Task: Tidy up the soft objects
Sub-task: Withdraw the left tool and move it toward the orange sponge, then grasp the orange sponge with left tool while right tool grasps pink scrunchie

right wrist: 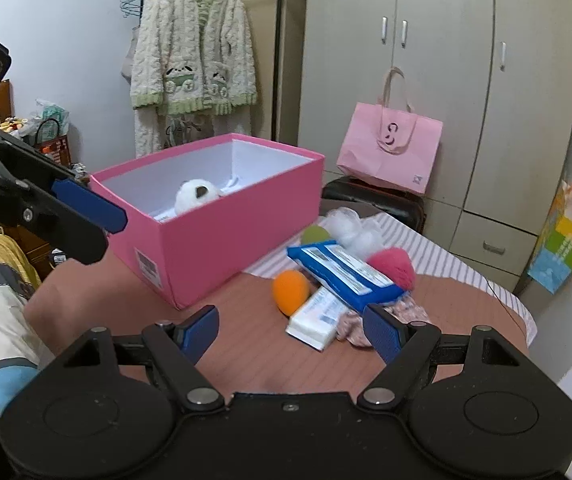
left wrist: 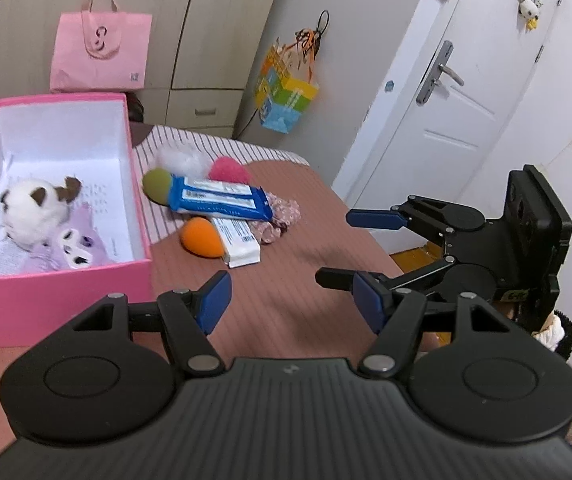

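Two grippers, both empty, jaws apart, over a brown ribbed bedcover (left wrist: 286,280).

Pink box (left wrist: 46,300), far left in the left wrist view, lid off, white inside: holds a white plush toy with brown ears (left wrist: 32,204) lying against a lilac plush (left wrist: 66,248) on printed paper.

Loose pile, just right of the box on the cover:
- green sponge ball (left wrist: 157,187), under the end of a blue snack packet (left wrist: 218,198)
- white fluffy tuft (left wrist: 182,160), behind the packet
- pink sponge ball (left wrist: 228,171), beside the tuft
- orange egg-shaped sponge (left wrist: 202,237), touching a white tissue pack (left wrist: 240,242)
- floral fabric scrunchie (left wrist: 282,216), partly under the packet

Left gripper (left wrist: 290,304): released, nothing between the blue pads, short of the pile.

Right gripper (right wrist: 290,330): released, wider apart, nothing held, near the tissue pack and scrunchie.

Pink tote bag (right wrist: 390,152), behind the bed against the wardrobe (right wrist: 446,60).
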A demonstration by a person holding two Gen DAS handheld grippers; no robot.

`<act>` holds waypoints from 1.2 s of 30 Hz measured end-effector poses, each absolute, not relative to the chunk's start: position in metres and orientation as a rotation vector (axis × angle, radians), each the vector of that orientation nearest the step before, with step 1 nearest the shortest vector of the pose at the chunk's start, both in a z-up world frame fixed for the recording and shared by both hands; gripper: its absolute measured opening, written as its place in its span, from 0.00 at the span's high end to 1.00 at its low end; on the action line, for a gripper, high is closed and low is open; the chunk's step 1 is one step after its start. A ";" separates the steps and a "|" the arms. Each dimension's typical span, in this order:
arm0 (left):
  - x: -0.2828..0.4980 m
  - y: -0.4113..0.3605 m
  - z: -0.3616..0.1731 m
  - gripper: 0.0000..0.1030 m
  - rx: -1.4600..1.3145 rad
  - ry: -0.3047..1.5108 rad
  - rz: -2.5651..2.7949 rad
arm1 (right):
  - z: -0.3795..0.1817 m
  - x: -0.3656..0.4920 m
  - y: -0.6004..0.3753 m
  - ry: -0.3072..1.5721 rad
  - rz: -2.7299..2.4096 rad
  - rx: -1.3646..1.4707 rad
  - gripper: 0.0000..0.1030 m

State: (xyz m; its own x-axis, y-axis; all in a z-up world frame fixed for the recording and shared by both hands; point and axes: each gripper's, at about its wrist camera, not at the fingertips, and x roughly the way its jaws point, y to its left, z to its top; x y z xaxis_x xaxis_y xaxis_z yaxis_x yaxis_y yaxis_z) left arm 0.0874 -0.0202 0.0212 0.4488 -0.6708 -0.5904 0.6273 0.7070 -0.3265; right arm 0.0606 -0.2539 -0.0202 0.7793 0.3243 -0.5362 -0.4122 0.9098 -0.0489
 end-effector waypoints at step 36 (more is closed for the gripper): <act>0.177 -0.123 -0.079 0.51 -0.015 0.624 -0.259 | -0.112 0.189 -0.326 0.616 0.366 -0.049 0.11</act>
